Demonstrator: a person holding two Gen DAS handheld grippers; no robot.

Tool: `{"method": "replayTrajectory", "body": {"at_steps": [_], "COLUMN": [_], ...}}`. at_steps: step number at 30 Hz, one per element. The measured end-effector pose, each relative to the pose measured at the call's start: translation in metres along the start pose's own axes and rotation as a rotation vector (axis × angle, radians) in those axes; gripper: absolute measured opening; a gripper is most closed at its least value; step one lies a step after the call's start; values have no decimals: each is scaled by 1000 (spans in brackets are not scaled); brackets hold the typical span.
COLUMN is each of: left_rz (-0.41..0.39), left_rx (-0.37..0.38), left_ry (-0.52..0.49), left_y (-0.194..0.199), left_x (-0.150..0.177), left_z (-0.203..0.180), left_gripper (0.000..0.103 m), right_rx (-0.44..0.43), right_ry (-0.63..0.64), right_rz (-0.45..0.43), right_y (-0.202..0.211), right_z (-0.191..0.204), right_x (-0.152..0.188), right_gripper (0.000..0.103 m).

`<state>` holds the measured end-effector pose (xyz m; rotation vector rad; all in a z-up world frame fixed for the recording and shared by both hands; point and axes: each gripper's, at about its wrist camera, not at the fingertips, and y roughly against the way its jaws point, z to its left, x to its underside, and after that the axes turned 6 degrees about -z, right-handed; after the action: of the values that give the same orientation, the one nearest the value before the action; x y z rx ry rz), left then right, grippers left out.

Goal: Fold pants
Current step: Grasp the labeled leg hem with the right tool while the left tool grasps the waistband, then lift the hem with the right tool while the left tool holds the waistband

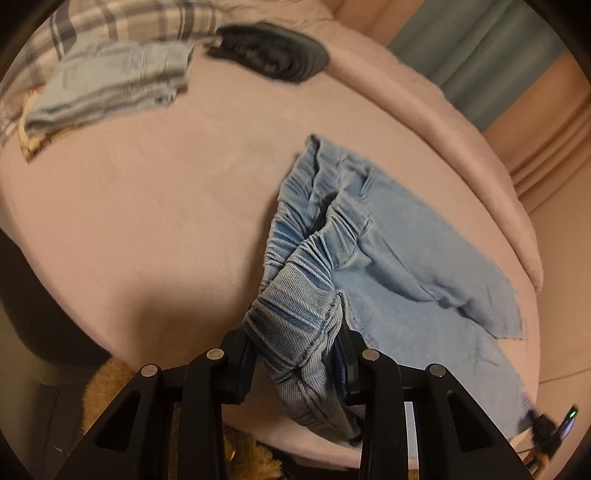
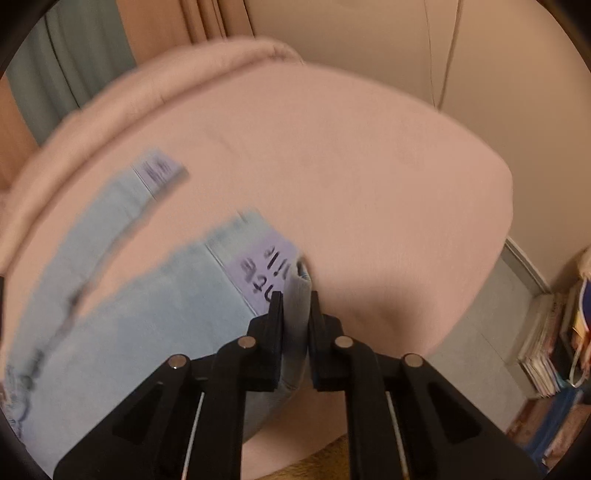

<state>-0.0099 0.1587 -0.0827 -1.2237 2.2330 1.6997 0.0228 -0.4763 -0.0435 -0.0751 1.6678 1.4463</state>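
Pink bed, lt blue denim pants spread on it, folded blue cloth, dark garment at far edge

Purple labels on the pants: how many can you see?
2. One label sits at the leg end just ahead of the right gripper; the other label is on the farther leg end, up-left. More may be hidden.

a home bedroom: a bed under a pink sheet, a plaid blanket and folded clothes at its far side, curtains by the wall, magazines stacked on the floor
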Motion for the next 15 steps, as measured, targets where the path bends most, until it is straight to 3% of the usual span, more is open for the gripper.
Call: {"method": "replayTrajectory", "body": {"at_steps": [4,6,9,10,12,14,15], "left_rz": [42,106,87,88,111,121,111], "left_rx": [-26,-54,-81,-100,-113,-129,-121], "left_ry": [6,31,-17,-37,-38,-5,17], "left_y": [-14,-33,-38,-36,-31,-24,-18], "left_x": [4,14,19,17,12,5,1], "left_z": [11,23,19,16,16,18,19], "left_gripper": [36,36,41,44,52,72,75], "right_rx": [-16,9,51,55,95,178,182], "right_ry": [-12,-16,-19,3,58,97,105], "right_rz": [-48,2,124,109,110,120,102], "right_y": [21,3,-38,-42,-38,-28,-21], "right_z": [3,-1,-7,-4,7,17,23], "right_x": [-9,-1,21,26,20,8,1], "right_gripper": [11,11,12,12,20,43,49]}}
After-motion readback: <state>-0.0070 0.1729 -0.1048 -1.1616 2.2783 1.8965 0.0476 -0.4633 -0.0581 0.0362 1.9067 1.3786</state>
